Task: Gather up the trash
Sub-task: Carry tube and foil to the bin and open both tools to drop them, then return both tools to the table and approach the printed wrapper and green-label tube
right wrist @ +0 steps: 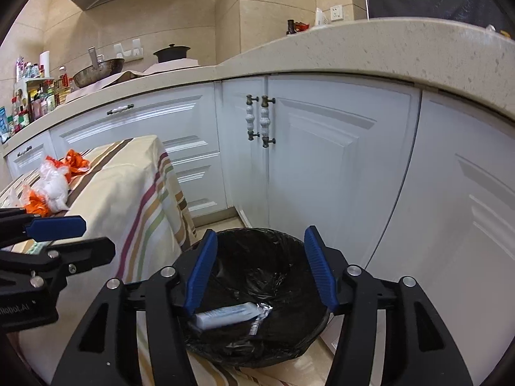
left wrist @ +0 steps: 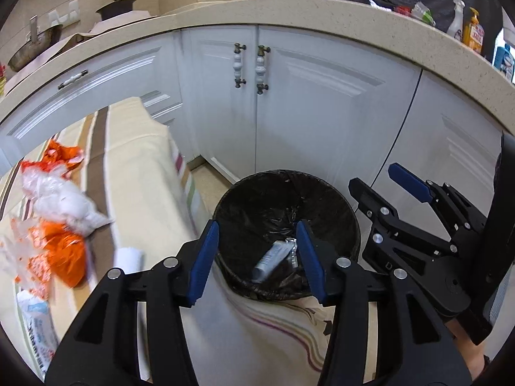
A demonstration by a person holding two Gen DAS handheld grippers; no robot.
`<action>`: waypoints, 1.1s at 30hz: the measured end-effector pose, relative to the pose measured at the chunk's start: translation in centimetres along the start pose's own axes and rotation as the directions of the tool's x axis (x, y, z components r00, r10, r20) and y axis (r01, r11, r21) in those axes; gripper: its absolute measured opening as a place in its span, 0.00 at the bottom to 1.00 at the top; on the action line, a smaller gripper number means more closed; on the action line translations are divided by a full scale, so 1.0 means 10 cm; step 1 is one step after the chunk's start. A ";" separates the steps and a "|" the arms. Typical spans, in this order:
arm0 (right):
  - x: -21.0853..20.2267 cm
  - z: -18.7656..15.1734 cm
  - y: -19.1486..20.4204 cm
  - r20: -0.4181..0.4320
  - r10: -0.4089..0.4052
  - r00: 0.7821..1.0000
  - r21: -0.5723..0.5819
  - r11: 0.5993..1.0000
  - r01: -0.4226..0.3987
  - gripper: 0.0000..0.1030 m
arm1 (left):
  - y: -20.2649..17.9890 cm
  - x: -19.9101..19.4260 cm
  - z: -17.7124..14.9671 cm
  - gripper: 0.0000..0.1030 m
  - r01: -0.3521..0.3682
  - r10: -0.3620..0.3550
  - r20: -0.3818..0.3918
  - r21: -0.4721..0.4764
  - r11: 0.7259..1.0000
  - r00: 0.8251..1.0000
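Both grippers are parked over the bin here, and both are empty: the left gripper [left wrist: 257, 257] has its blue pads spread partway with nothing between them, and the right gripper [right wrist: 260, 270] sits the same way, jaws apart and gripping nothing. Below them, the black-lined trash bin [left wrist: 349, 222] stands on the floor hard against the draped corner of the table [left wrist: 141, 173], and down in the liner lies a grey-white tube [right wrist: 225, 317] with a crumpled bit of foil wrapper [right wrist: 262, 313] touching its end. Over on the striped tablecloth there's plenty left: a white crumpled plastic bag [left wrist: 64, 204], orange wrappers [left wrist: 66, 255] around it, and a printed white packet [left wrist: 38, 325] at the near left edge. Behind it all, white cabinet doors [left wrist: 322, 103] under a speckled stone counter [left wrist: 289, 9], with a wok [right wrist: 98, 70] and a dark pot [right wrist: 171, 53] sitting further back.
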State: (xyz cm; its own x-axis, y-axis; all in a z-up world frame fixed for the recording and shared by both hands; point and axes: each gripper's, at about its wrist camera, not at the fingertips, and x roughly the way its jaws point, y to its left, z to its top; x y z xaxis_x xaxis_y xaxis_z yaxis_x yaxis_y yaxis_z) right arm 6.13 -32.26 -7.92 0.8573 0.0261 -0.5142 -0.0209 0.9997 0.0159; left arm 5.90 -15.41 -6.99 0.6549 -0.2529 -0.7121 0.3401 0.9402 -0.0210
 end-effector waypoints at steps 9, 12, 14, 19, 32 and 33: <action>-0.34 0.05 0.42 0.021 0.092 0.996 -0.003 0.996 -0.092 0.57 | 0.57 -0.69 -0.27 0.52 -0.071 0.078 0.067 -0.093 0.993 0.995; -0.45 0.05 0.66 0.028 0.140 0.990 -0.021 0.990 -0.139 0.58 | 0.83 -0.94 -0.40 0.52 -0.128 0.140 0.087 -0.133 0.983 0.986; -0.51 0.04 0.85 0.030 0.180 0.983 -0.046 0.983 -0.178 0.58 | 1.00 -1.07 -0.49 0.52 -0.166 0.183 0.093 -0.166 0.972 0.979; -0.60 -0.01 1.28 0.016 0.261 0.965 -0.118 0.959 -0.257 0.58 | 1.44 -1.34 -0.74 0.53 -0.253 0.285 0.090 -0.267 0.930 0.954; -0.44 -0.26 1.76 -0.069 0.270 0.960 -0.175 0.944 -0.278 0.55 | 1.90 -1.52 -1.22 0.53 -0.307 0.345 0.040 -0.370 0.877 0.938; -0.43 -0.26 1.76 -0.071 0.269 0.961 -0.169 0.946 -0.277 0.53 | 1.90 -1.51 -1.23 0.53 -0.305 0.343 0.040 -0.370 0.877 0.938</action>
State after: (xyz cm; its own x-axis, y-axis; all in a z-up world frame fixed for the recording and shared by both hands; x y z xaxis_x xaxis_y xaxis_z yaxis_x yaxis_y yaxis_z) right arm 0.73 -14.82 -7.69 0.7813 0.2939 -0.5507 -0.3445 0.9387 0.0122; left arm -5.87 9.07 -5.24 0.7586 0.0765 -0.6471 -0.1512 0.9866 -0.0606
